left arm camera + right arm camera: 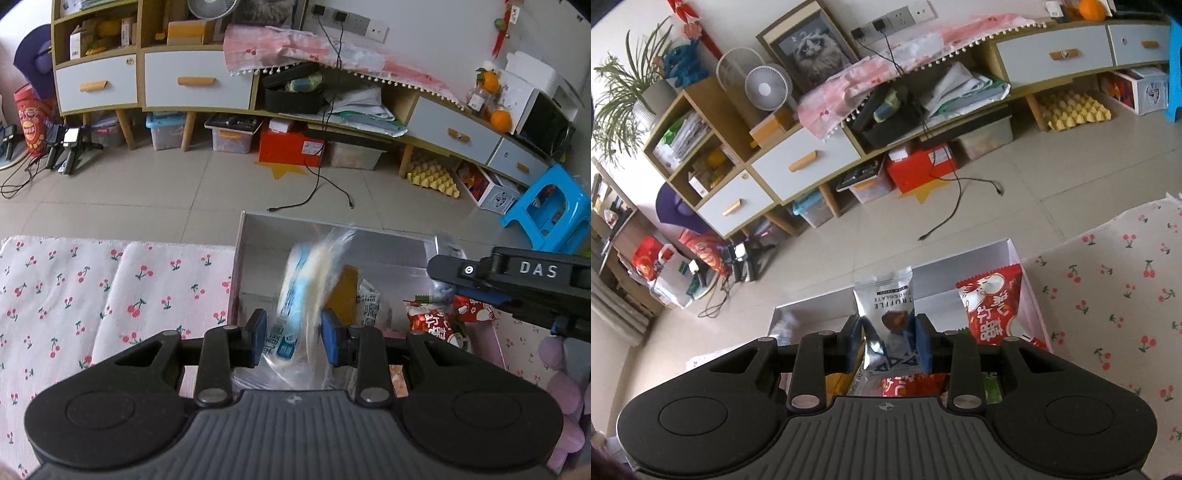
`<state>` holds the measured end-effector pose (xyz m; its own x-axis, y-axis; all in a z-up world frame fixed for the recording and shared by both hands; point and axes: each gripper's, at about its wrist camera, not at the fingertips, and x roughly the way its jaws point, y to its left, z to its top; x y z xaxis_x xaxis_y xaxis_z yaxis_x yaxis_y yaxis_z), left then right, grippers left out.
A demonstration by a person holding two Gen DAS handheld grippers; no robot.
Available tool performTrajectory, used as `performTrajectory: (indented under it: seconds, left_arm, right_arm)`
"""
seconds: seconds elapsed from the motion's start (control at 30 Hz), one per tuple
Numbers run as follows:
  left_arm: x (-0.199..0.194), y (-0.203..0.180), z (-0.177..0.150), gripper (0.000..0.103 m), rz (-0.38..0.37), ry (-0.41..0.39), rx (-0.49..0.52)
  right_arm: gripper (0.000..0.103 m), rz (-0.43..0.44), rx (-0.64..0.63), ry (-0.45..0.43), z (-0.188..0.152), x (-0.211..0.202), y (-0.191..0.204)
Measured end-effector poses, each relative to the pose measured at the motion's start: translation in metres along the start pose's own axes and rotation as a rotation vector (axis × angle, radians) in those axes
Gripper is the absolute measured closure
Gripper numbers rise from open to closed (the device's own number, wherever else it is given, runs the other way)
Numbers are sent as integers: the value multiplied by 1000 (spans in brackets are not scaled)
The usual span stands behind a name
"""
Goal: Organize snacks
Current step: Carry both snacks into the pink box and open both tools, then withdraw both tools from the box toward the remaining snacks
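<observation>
My left gripper (294,338) holds a blue-and-white snack packet in clear wrap (304,291), blurred, above a white box (255,236) on the cherry-print cloth. In the box lie a red snack packet (434,323) and a yellow-brown packet (345,295). The right gripper shows at the right of the left wrist view, over the box. In the right wrist view my right gripper (888,341) is shut on a silver truffle chocolate packet (888,306) above the same box (960,254). A red packet (993,308) leans against the box's right wall.
The cherry-print cloth (110,295) covers the table left of the box and also right of it (1115,288). Beyond the table edge is tiled floor with a loose cable (314,192), a long cabinet (195,85) and a blue stool (550,206).
</observation>
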<state>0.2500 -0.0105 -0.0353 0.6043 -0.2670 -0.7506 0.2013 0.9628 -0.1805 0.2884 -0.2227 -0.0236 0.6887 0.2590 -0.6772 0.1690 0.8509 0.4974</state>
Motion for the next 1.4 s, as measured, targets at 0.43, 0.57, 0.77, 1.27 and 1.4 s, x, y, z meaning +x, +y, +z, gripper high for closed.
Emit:
performTrajectory:
  seconds: [0.43, 0.57, 0.77, 1.27, 1.4]
  left_arm:
    - [-9, -3, 0, 49, 5, -29, 34]
    - [-17, -5, -1, 44, 11, -26, 46]
    - [-37, -7, -8, 36, 32, -24, 51]
    - [-82, -8, -40, 10, 37, 7, 82]
    - [-90, -4, -46, 4, 49, 5, 92]
  right_arm:
    - [51, -10, 16, 10, -1, -9, -3]
    - [50, -24, -4, 7, -2, -21, 0]
    - [42, -30, -33, 8, -8, -47, 4]
    - [24, -25, -117, 47, -46, -104, 17]
    - [24, -27, -152, 68, -60, -114, 21]
